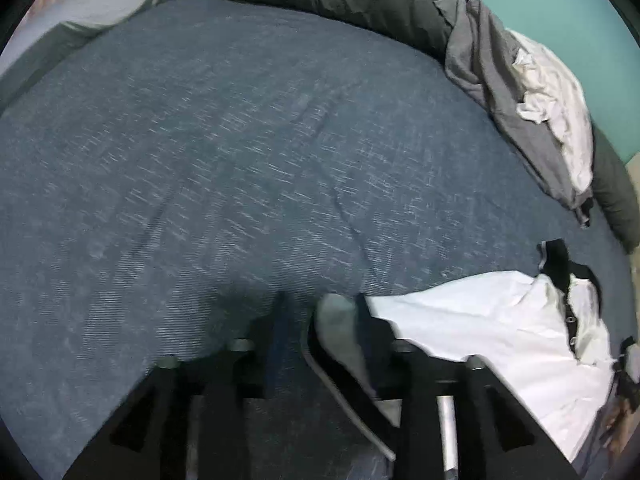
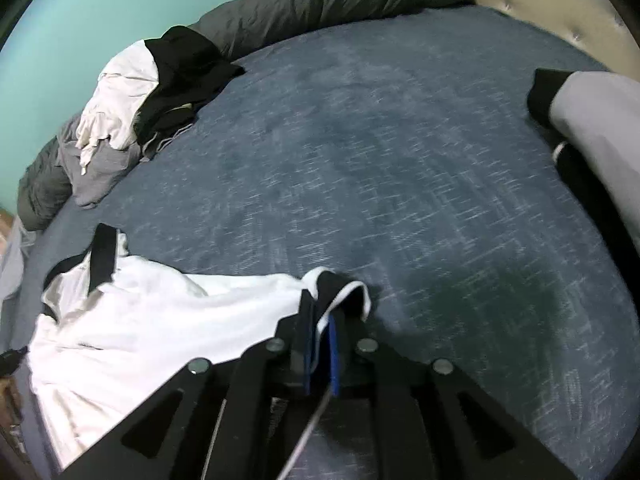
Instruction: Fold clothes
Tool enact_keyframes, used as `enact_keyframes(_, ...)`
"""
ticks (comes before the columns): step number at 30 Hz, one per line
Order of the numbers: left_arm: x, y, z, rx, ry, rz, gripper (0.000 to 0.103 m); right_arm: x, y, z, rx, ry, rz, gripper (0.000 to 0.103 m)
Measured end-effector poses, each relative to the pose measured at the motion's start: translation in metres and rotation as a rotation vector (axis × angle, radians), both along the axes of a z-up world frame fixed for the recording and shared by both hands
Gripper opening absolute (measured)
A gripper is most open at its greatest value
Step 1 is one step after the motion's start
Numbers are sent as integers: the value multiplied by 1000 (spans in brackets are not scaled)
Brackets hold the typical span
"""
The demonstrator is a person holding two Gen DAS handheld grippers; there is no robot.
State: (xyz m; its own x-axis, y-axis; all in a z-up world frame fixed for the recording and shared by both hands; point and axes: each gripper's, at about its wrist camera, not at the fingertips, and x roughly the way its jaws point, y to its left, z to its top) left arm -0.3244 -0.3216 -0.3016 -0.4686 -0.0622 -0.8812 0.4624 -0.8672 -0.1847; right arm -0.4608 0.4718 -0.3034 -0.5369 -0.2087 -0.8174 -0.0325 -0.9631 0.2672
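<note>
A white polo shirt (image 1: pixel 480 320) with a black collar and button placket lies crumpled on the blue bed sheet (image 1: pixel 240 160). My left gripper (image 1: pixel 324 320) stands open over the sheet. One black-cuffed sleeve end (image 1: pixel 340 320) hangs between its fingers against the right one, with a gap to the left one. In the right wrist view the shirt (image 2: pixel 140 320) spreads to the lower left. My right gripper (image 2: pixel 320 332) is shut on the shirt's other sleeve end (image 2: pixel 344 288), with white cloth pinched between the blue pads.
A heap of grey, white and black clothes (image 2: pixel 132 104) lies at the bed's far edge, also in the left view as a clothes heap (image 1: pixel 520 92). A rolled dark grey duvet (image 2: pixel 320 0) runs along the teal wall. A grey and black garment (image 2: pixel 600 120) lies at the right, by a beige tufted headboard (image 2: pixel 540 0).
</note>
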Motion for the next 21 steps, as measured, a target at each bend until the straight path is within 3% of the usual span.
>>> enact_keyframes(3, 8, -1, 26, -59, 56, 36, 40, 1, 5, 12, -6, 15, -40, 18)
enact_keyframes(6, -3, 19, 49, -81, 91, -37, 40, 1, 12, 25, -33, 38, -103, 18)
enact_keyframes(10, -16, 51, 65, -95, 123, -124, 40, 0, 1, 46, -29, 62, -85, 19)
enact_keyframes(11, -23, 58, 65, -89, 129, -134, 40, -2, 0, 45, -52, 45, -67, 23)
enact_keyframes(12, -33, 62, 68, -81, 129, -138, 40, -3, -2, 44, -74, 27, -48, 37)
enact_keyframes(16, -40, 76, 62, -64, 119, -175, 40, -7, 1, 29, -68, -27, -37, 38)
enact_keyframes(21, -33, 92, 52, -59, 90, -210, 40, 1, 36, 2, -165, -89, -74, 38)
